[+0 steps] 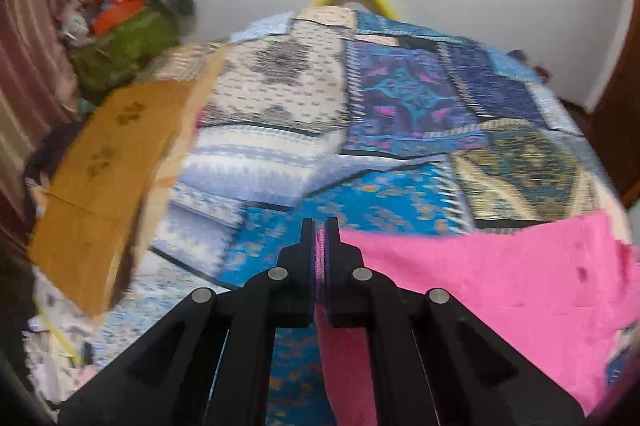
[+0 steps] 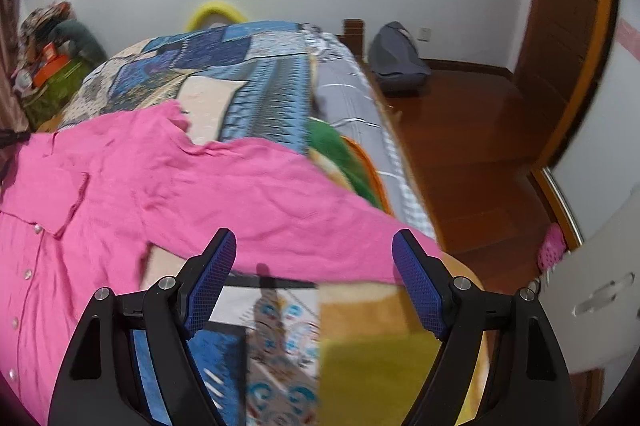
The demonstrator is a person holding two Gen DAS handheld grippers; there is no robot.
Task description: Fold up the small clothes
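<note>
Right wrist: pink shirt [image 2: 132,182] sleeve runs rightward — right hand-held gripper [image 2: 314,258] gapes; left hand-held gripper [image 1: 320,238] pinches it

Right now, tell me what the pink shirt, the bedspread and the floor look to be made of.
Pink shirt: soft matte woven cloth, probably cotton; it creases and drapes limply, with small pale buttons.
Bedspread: printed patchwork fabric, dull finish, likely cotton.
Floor: reddish-brown wood or wood-look boards, glossy; it reflects light.
</note>
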